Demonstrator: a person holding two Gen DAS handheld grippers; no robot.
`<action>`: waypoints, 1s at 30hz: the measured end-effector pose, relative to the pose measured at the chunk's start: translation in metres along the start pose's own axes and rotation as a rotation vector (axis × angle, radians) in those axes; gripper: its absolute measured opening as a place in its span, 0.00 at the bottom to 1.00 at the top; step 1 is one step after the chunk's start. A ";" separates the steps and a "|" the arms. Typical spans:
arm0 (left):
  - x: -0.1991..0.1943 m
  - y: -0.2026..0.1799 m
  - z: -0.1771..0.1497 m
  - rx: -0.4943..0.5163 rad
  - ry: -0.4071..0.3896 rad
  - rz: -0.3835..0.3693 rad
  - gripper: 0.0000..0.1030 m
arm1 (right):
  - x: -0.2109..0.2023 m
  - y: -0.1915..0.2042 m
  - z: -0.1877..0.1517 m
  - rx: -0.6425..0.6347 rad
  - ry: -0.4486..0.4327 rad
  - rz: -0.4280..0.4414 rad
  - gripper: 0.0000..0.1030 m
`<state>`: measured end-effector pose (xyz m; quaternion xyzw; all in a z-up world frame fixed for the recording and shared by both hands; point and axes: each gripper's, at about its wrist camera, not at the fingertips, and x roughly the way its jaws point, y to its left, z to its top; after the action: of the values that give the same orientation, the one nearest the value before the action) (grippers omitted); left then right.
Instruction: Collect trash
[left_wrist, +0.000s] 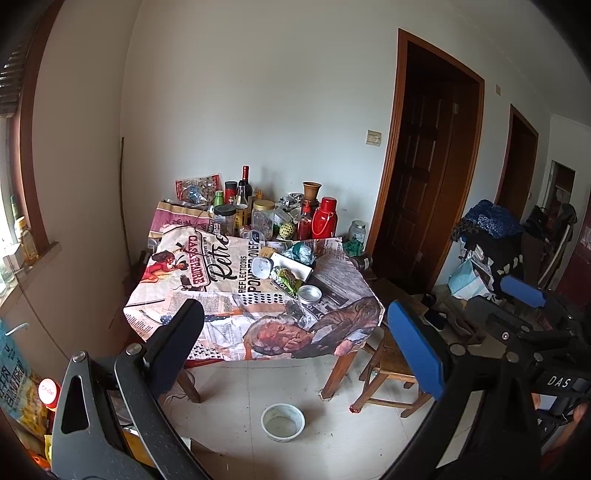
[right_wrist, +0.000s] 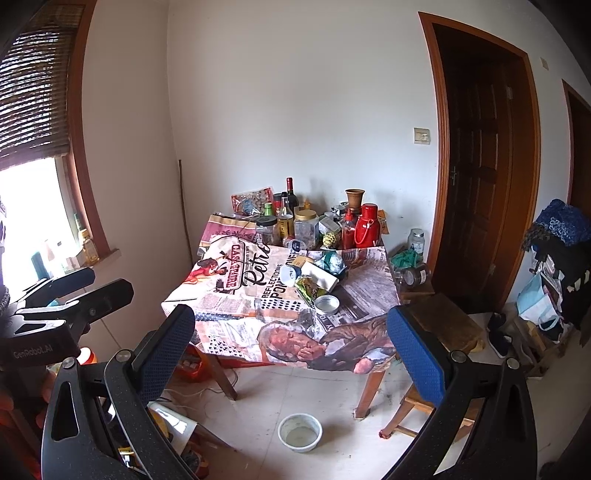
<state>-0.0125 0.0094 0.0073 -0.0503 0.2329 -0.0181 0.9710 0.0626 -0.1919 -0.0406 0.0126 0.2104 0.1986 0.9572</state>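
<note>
A table (left_wrist: 207, 295) (right_wrist: 236, 317) with a printed newspaper-style cloth stands ahead against the wall. A pile of trash lies on its middle: a green crumpled wrapper (left_wrist: 287, 278) (right_wrist: 309, 287), a tipped white cup (left_wrist: 261, 266) (right_wrist: 288, 274), a teal crumpled wrapper (left_wrist: 302, 252) (right_wrist: 330, 260), a white box (left_wrist: 295, 266) (right_wrist: 320, 275), a round metal lid (left_wrist: 309, 294) (right_wrist: 326, 304). My left gripper (left_wrist: 299, 343) is open and empty, well short of the table. My right gripper (right_wrist: 291, 350) is open and empty too, level with it.
Bottles, jars and a red thermos (left_wrist: 324, 218) (right_wrist: 368, 226) crowd the table's back edge. A white bowl (left_wrist: 283, 421) (right_wrist: 300, 432) sits on the floor in front. A wooden stool (left_wrist: 391, 365) (right_wrist: 443, 325) stands at the table's right. Clutter fills the right side, snack bags the left.
</note>
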 end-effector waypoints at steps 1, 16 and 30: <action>0.000 0.000 0.000 0.000 0.001 0.001 0.97 | 0.000 -0.001 -0.001 0.000 -0.001 0.000 1.00; -0.001 -0.002 0.005 -0.003 -0.003 0.011 0.97 | 0.001 -0.001 0.000 -0.009 0.000 0.020 1.00; 0.000 0.000 0.003 0.001 -0.006 0.015 0.97 | 0.002 0.000 0.000 -0.005 -0.001 0.025 1.00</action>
<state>-0.0115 0.0094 0.0097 -0.0482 0.2306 -0.0107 0.9718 0.0646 -0.1908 -0.0414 0.0129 0.2094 0.2112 0.9547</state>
